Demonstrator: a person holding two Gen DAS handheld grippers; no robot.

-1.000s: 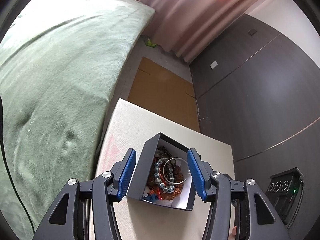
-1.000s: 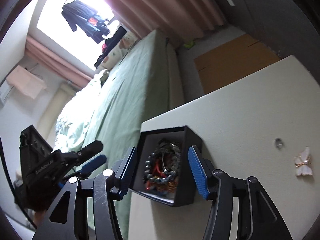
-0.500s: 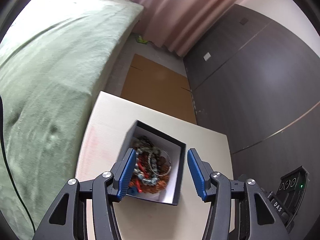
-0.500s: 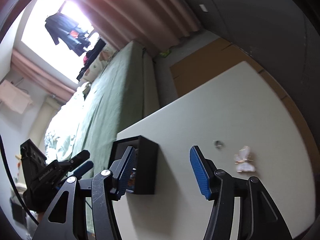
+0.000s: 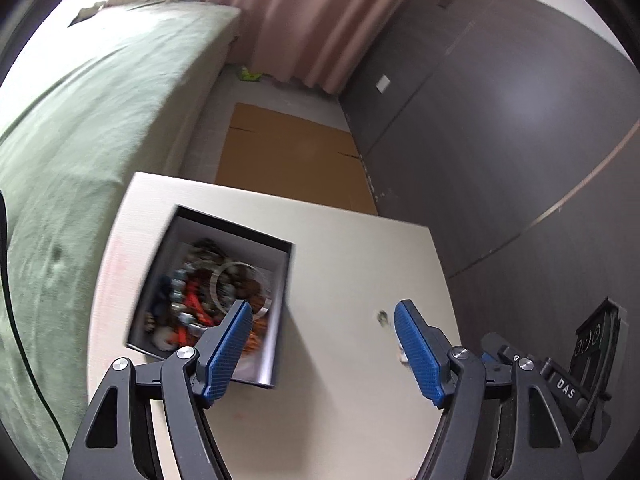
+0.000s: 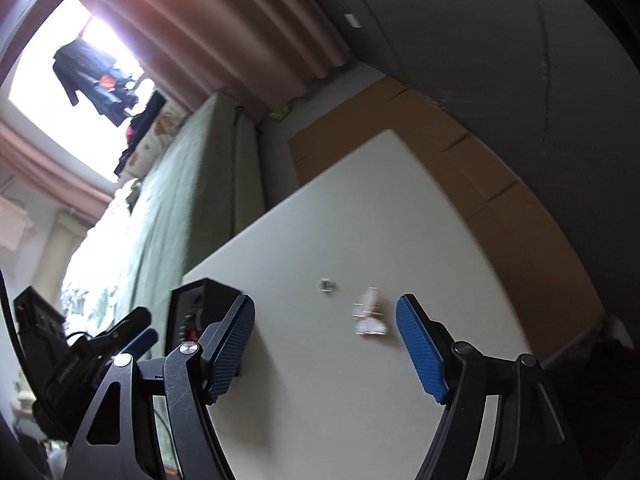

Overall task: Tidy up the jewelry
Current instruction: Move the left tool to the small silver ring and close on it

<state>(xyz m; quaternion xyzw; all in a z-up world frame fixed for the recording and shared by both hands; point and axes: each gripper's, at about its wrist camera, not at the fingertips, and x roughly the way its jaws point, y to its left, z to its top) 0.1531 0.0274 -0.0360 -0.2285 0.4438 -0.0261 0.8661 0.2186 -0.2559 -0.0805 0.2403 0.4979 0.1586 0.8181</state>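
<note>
Both the left gripper point(image 5: 322, 346) and right gripper point(image 6: 325, 346) are hanging spread apart, gripping nothing, beside the black jewelry box point(image 5: 240, 236); a butterfly clip point(image 6: 370, 318) is lying right of it.

A green bed point(image 5: 80, 128) flanks the white table point(image 5: 340, 420), flattened cardboard point(image 5: 288, 160) and pink curtains point(image 5: 304, 20) beyond.

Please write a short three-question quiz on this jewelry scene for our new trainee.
1. True or false: the right gripper is shut on the butterfly clip.
2. Where do the bracelets lie? A) on the bed B) in the black box C) on the floor
3. Fill in: the small ring lies on the ____.

Key: 1 false; 2 B; 3 table.
</note>
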